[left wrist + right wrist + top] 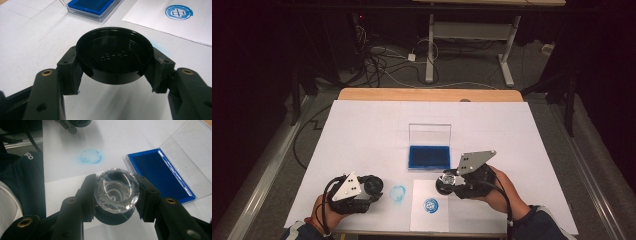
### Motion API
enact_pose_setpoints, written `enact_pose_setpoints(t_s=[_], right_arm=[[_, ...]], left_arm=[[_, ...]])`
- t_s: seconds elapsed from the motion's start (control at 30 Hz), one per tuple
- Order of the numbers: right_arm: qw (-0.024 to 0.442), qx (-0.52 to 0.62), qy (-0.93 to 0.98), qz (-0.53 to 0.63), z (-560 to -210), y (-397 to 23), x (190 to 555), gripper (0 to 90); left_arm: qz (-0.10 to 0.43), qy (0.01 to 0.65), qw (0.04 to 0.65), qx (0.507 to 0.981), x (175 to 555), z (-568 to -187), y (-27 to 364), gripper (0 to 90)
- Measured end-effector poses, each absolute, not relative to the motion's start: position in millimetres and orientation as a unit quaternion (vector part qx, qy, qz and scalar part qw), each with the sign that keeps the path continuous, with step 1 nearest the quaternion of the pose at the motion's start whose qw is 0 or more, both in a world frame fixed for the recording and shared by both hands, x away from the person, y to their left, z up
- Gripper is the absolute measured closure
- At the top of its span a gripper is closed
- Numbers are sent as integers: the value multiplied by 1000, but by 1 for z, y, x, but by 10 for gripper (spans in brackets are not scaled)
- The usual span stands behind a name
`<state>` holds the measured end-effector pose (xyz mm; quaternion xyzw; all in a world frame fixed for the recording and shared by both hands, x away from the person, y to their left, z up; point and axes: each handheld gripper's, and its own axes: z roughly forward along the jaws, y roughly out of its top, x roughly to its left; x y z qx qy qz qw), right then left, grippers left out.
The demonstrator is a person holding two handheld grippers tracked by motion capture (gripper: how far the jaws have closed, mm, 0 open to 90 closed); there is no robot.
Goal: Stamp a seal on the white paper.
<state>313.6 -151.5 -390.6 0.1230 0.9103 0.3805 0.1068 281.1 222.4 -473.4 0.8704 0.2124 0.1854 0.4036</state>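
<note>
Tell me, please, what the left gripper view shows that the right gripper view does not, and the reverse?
Left gripper view alone: the black round cap clamped in the left gripper, and the round blue stamp print on the small paper sheet.
Right gripper view alone: the clear faceted stamp handle gripped by the right gripper, and a blue smudge on the table cover.
Both: the blue ink pad in its clear case.

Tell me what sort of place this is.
Probably a lab or workshop set up for recording. A table covered in white paper stands in a dark room, loose cables trail over the floor behind it, and a height-adjustable desk frame stands beyond.
</note>
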Motion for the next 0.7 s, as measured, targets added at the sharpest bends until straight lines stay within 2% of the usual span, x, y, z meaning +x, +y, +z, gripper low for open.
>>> enact_pose_setpoints(t_s=[0.7], right_arm=[[134, 140, 898, 395, -378, -168, 318, 564]], left_arm=[[182, 207, 400, 874, 285, -475, 220, 365]])
